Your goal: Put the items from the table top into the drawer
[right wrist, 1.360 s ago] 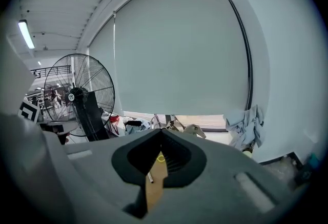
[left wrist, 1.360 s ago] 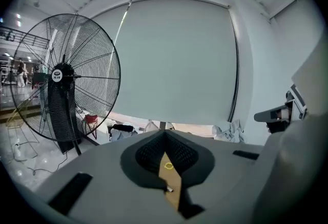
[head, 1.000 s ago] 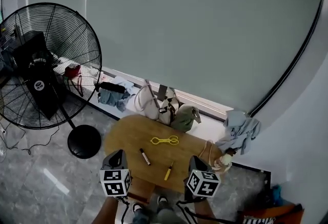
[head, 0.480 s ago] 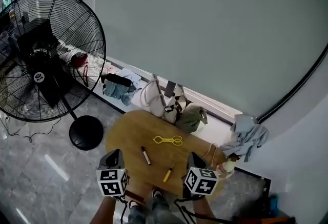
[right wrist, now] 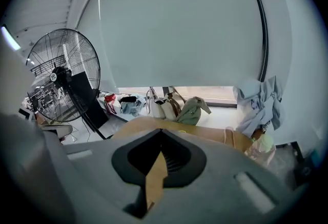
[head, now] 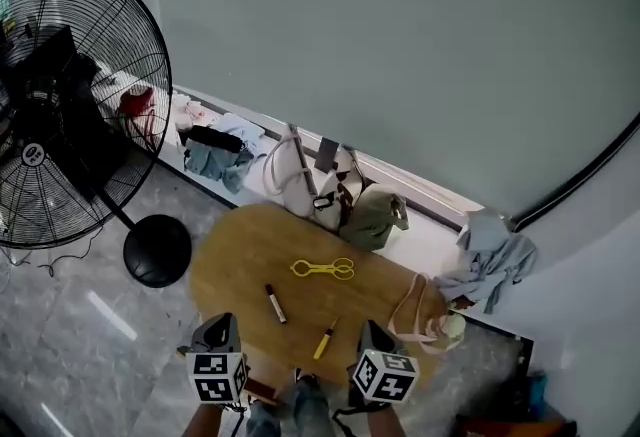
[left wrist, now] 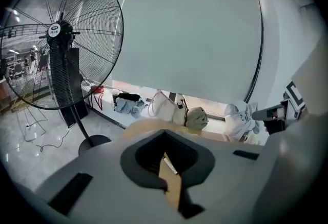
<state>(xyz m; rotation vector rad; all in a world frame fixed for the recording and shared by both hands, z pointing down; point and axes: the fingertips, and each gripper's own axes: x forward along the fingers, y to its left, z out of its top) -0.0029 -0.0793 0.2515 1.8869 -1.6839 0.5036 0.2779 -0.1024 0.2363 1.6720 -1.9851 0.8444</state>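
Observation:
An oval wooden table (head: 240, 250) carries yellow plastic tongs (head: 322, 270), a black marker (head: 273, 304) and a yellow-handled screwdriver (head: 323, 339). My left gripper (head: 220, 327) hangs over the table's near left edge, short of the marker, its jaws shut on nothing. The right gripper (head: 372, 331) is at the near right edge, just right of the screwdriver, also shut and empty. In the left gripper view the closed jaws (left wrist: 165, 136) leave only a thin sliver of tabletop showing. The right gripper view shows the same at its jaws (right wrist: 161, 133).
A large black standing fan (head: 60, 105) stands to the left on the grey floor. Bags (head: 330, 195) and clothes lie on the window ledge behind the table. A pink tote bag (head: 425, 315) hangs at the table's right end, and a blue-grey cloth (head: 490, 255) lies beyond it.
Both grippers have sunk toward the near edge of the table and sit lower in the head view. The tongs, marker and screwdriver lie where they were.

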